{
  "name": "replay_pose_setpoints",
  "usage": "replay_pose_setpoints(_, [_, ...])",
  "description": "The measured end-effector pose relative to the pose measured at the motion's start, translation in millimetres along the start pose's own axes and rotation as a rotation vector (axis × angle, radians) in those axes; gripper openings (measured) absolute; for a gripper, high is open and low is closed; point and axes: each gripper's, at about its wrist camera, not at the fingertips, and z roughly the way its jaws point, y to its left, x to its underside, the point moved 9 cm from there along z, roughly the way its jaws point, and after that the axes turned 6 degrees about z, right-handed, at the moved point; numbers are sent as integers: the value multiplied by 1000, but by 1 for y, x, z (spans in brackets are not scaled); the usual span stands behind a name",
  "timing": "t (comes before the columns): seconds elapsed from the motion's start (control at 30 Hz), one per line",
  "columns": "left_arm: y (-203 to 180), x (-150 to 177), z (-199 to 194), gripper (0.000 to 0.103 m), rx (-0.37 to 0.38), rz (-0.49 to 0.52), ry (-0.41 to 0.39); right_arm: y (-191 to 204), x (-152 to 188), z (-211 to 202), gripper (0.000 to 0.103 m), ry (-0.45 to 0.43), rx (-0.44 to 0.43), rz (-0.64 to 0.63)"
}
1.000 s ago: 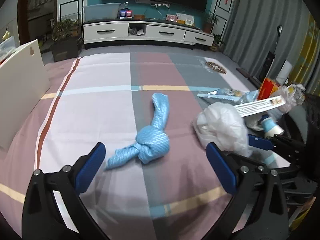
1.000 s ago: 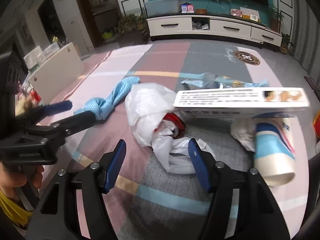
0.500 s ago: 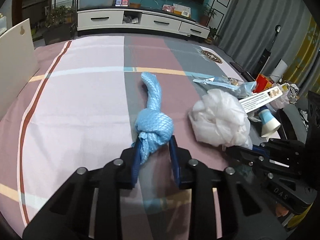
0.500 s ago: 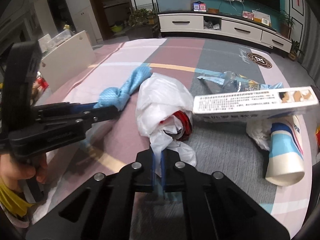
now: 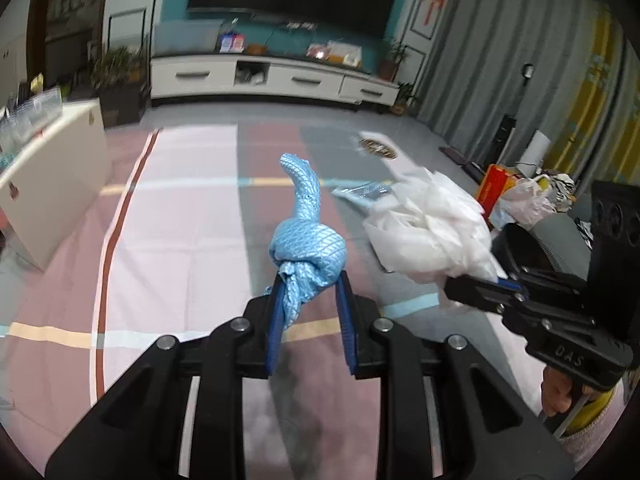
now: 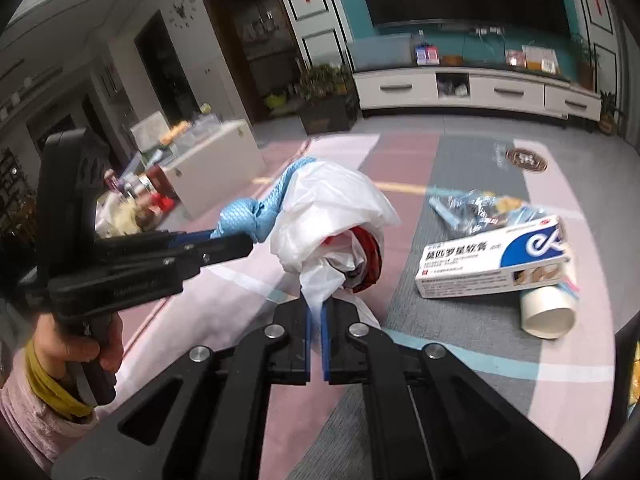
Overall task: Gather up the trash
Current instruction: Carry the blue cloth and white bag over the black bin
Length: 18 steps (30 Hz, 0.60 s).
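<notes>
Both bundles have been lifted off the striped cloth [image 5: 180,240] since a second ago, when the jaws were wide apart. Knotted blue bag [image 5: 306,248] is clamped at its tail by the left gripper [image 5: 308,304], which is pointed downward, with the knot raised above the cloth. White plastic bag [image 6: 332,216] is pinched at its lower edge by the right gripper [image 6: 316,320], and something red is seen inside. Medicine box [image 6: 496,260] and paper cup [image 6: 548,308] are left on the cloth; the background is blurred.
</notes>
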Motion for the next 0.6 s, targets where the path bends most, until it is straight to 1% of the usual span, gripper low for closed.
replay_pose_setpoints(0.1, [-19, 0, -11, 26, 16, 25, -18, 0, -4, -24, 5, -49, 11, -2])
replay_pose_setpoints(0.17, [-34, -2, -14, 26, 35, 43, -28, -7, -4, -39, 5, -81, 59, -5])
replay_pose_setpoints(0.27, [-60, -5, -12, 26, 73, 57, -25, -24, -2, -63, 5, -117, 102, 26])
replay_pose_setpoints(0.37, [-92, -11, -6, 26, 123, 80, -28, -51, 2, -90, 5, -155, 175, 60])
replay_pose_setpoints(0.43, [-119, -17, 1, 26, 155, 109, -29, -72, 5, -110, 5, -182, 254, 71])
replay_pose_setpoints(0.6, [-188, -29, 24, 26, 227, 189, -26, -125, 13, -152, 5, -233, 350, 153])
